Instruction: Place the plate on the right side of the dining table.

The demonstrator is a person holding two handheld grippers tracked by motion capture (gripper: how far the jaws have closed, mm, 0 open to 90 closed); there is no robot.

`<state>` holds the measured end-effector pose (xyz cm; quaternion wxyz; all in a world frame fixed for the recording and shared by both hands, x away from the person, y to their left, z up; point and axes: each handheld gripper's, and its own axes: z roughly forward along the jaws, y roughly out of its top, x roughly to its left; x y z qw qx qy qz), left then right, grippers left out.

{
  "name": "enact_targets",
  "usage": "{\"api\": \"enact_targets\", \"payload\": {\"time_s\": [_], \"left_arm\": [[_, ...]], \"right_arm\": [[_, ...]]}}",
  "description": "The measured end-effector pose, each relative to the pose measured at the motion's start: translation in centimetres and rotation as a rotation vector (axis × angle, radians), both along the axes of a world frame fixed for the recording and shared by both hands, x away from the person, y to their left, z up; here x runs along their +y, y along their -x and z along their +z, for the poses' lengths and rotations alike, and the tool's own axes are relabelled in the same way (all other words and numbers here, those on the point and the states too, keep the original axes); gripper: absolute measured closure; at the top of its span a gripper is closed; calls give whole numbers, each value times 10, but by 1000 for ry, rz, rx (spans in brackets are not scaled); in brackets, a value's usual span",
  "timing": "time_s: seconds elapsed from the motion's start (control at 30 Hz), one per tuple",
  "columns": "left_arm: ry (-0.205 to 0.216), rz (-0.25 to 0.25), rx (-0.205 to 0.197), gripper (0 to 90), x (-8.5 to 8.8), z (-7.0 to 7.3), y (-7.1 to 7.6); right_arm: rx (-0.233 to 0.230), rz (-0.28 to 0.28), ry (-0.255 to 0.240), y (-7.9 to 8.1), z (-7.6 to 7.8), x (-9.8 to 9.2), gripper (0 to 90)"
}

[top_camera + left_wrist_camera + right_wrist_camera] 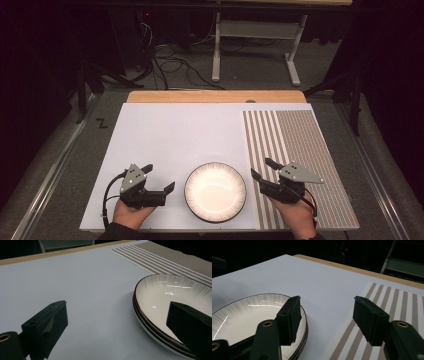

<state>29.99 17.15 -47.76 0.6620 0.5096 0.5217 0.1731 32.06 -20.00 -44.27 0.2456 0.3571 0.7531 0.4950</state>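
Note:
A stack of white plates with dark ribbed rims point(215, 191) rests on the white sheet near the table's front edge, between the two hands. My left gripper point(160, 177) is just left of the stack, open and empty; in the left gripper view point(117, 322) its right jaw overlaps the plates point(172, 290). My right gripper point(262, 168) stands open and empty right of the stack, over the edge of the striped mat. In the right gripper view point(328, 315) the plates point(242, 317) lie behind the left jaw.
A brown-and-white striped mat point(300, 150) covers the right third of the table point(170, 130), also seen as the striped mat point(392, 305). A wooden strip point(215, 96) runs along the far edge. Beyond it are cables and a desk frame point(255, 45) on the floor.

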Motion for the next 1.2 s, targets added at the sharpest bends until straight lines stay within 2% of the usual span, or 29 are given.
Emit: {"api": "enact_targets", "payload": {"time_s": [0.3, 0.37, 0.53, 0.57, 0.6, 0.7, 0.73, 0.87, 1.0, 1.03, 1.2], "left_arm": [[3, -7, -2, 58, 0, 0, 0], [1, -3, -4, 58, 0, 0, 0], [-17, -4, -17, 63, -3, -1, 3], [-19, -4, -18, 63, -4, -1, 3], [-20, -3, -19, 63, -5, -1, 3], [-21, -3, -18, 63, -6, -2, 2], [-24, -5, -17, 62, -6, -2, 3], [-32, -14, -15, 61, -7, -3, 3], [-22, -26, -13, 51, -8, -3, 4], [-23, -28, -13, 51, -8, -3, 4], [-21, -30, -15, 51, -9, -2, 5]], "right_arm": [[-11, 26, -4, -4, 0, 15, 445], [2, 25, -8, -3, 0, 15, 449], [1, 11, -2, 0, -6, 12, 491], [4, 14, -2, 0, -8, 10, 505], [27, 3, -3, 1, -14, 7, 556], [27, 6, 5, 1, -17, 4, 587], [33, 7, 6, 1, -18, 2, 624], [44, 9, -3, 1, -20, 1, 651], [61, 21, 30, 4, -25, 3, 708], [53, 29, 57, 4, -29, 4, 726], [82, 28, 62, 4, -33, 4, 769]]}}
